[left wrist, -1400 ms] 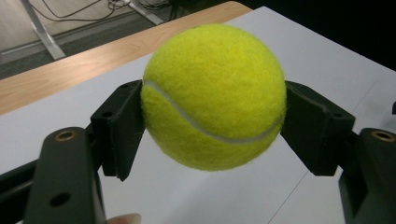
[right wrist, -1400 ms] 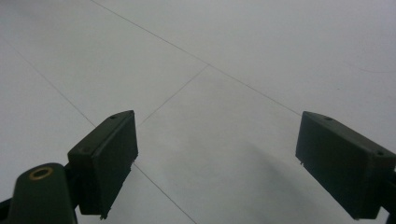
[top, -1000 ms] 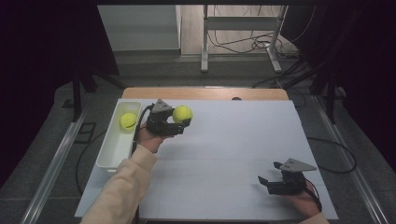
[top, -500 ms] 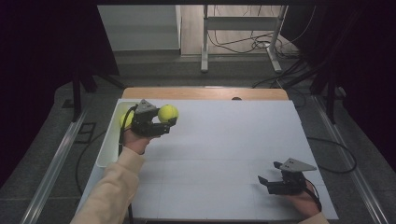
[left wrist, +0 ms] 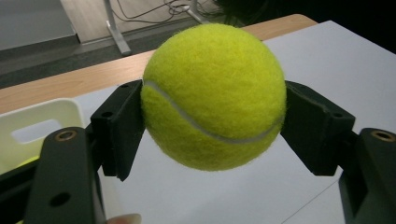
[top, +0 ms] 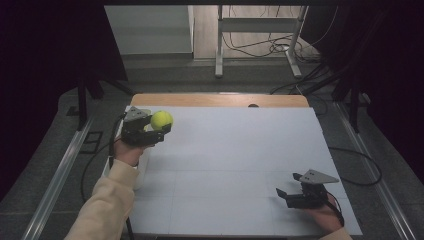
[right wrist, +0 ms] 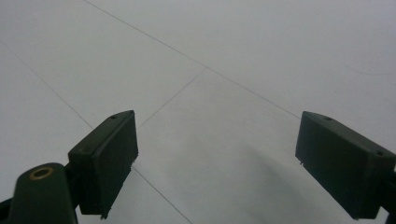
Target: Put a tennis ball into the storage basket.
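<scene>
**Tennis ball held over the table's left edge, bin alongside**

The left gripper point(top: 159, 131) clamps a tennis ball point(top: 161, 120) between its two black pads, one pressed to each side of the ball; in the left gripper view the ball point(left wrist: 214, 95) hangs clear of the white table point(top: 240, 165) beneath it. In the high view the ball sits at about 10 o'clock on the table, near the far-left corner. A white bin point(left wrist: 35, 126) lies at roughly 9 o'clock from the ball in the left gripper view, just beside the gripper, with a patch of yellow-green showing inside at its lower edge; what that patch is cannot be told. In the high view the bin point(top: 141, 170) is largely covered by the hand and sleeve.

The relation that matters: the bin lies just to the side of the held ball, so the drop seems to call for a short sideways carry over the rim before the pads part. A ball has no long axis, so wrist angle matters little.

The right gripper point(top: 286, 195) rests at about 5 o'clock, well apart from the ball, jaws spread wide over bare table.
</scene>
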Action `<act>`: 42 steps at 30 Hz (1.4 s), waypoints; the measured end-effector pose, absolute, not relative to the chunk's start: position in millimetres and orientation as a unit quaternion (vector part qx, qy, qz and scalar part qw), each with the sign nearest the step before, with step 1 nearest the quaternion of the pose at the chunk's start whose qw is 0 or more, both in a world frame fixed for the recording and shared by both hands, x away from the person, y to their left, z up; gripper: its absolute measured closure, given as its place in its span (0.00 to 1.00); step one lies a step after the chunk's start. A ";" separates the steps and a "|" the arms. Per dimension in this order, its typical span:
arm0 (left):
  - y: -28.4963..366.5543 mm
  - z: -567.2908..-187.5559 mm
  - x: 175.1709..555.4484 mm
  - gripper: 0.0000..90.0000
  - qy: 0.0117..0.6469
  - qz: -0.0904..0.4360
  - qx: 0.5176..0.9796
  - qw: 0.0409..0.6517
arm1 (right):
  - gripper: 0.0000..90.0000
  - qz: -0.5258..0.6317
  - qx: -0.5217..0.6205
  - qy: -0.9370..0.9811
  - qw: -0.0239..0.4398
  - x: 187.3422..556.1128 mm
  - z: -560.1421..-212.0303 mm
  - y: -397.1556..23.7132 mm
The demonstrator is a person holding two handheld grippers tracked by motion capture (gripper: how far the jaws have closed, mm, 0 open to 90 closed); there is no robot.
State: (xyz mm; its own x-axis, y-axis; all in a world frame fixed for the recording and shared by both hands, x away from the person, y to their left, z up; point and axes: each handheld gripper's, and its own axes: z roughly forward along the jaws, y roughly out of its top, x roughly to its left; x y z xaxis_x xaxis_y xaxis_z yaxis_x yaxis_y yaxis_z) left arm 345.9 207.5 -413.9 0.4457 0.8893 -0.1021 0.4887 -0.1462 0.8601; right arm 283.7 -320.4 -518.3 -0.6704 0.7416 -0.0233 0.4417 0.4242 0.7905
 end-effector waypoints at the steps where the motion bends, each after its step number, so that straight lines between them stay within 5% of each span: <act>1: 210.1 -414.0 345.5 0.29 0.478 0.225 0.722 0.446 | 0.15 0.401 0.360 0.821 0.189 283.6 -518.1 -320.3; 42: 275.0 -425.6 333.3 0.29 0.543 0.240 0.694 0.406 | 0.15 0.401 0.359 0.821 0.190 283.7 -517.6 -320.2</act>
